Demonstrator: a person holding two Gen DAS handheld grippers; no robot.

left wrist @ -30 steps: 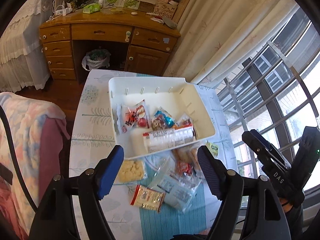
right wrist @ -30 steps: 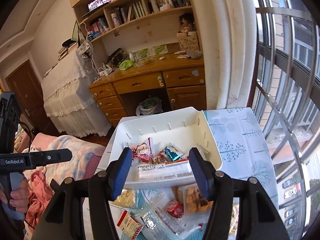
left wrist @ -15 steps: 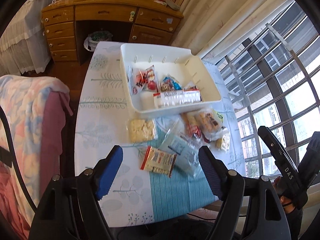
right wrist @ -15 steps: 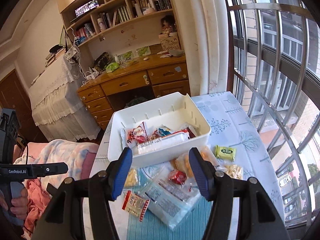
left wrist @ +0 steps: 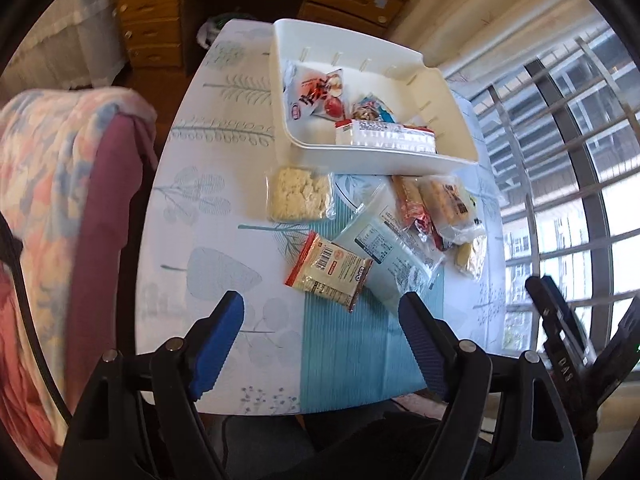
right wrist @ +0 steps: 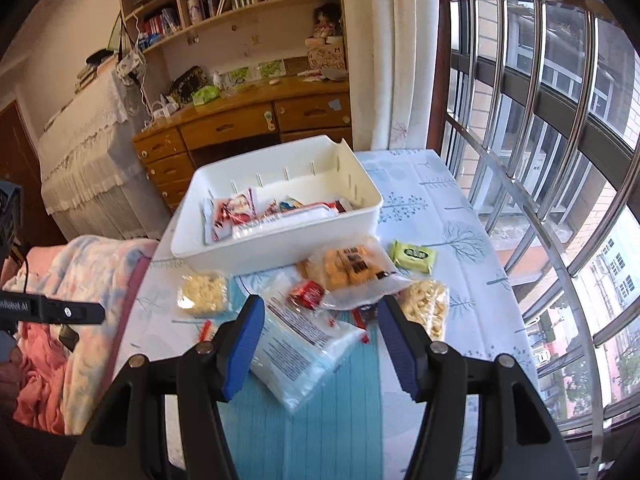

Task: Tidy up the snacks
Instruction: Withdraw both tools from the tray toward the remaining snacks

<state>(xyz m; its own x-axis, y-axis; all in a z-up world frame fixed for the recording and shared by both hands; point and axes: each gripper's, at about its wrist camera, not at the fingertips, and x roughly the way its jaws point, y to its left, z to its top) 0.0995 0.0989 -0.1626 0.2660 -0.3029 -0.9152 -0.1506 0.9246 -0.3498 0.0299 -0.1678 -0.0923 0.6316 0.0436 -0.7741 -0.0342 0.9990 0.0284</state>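
We see bare tablecloth (left wrist: pixel 208 280) on the left side of the table, so a gripper could pass there without touching anything. Loose snack packets (left wrist: pixel 384 236) crowd the middle and right, lying against and over one another just in front of the white bin (left wrist: pixel 384 160). The bin's far half (right wrist: pixel 304 184) is open, its near half filled with packets.

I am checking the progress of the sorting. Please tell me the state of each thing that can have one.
left gripper: open, empty, above the table.
right gripper: open, empty.
white bin: upright, partly filled with snack packets.
long white packet: inside the bin, lying flat.
light blue bag: on the table, outside the bin.
green packet: on the table, apart from the bin.
desk drawers: shut.
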